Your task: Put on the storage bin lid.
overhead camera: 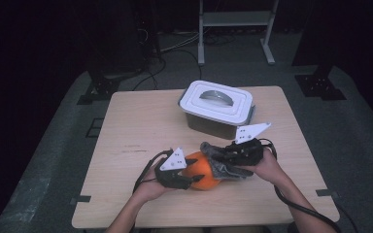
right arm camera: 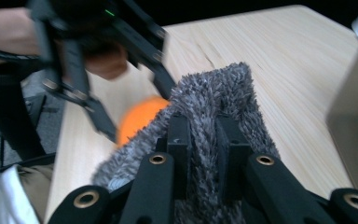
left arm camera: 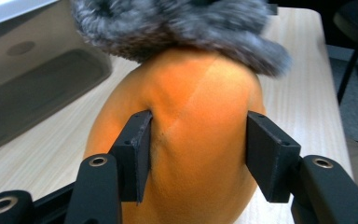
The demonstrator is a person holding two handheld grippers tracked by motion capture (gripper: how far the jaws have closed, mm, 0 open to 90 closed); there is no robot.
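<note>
Left gripper view has my left gripper jaws squeezing the orange ball; my right gripper is pinched on the grey fuzzy cover. Cover's peeled most of the way off over the counter, I'd say.

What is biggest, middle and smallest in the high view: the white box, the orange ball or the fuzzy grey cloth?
1. White box, clearly the largest.
2. Orange ball and fuzzy grey cloth look about alike; each is partly hidden by a hand-held gripper, so I won't rank them.
</note>
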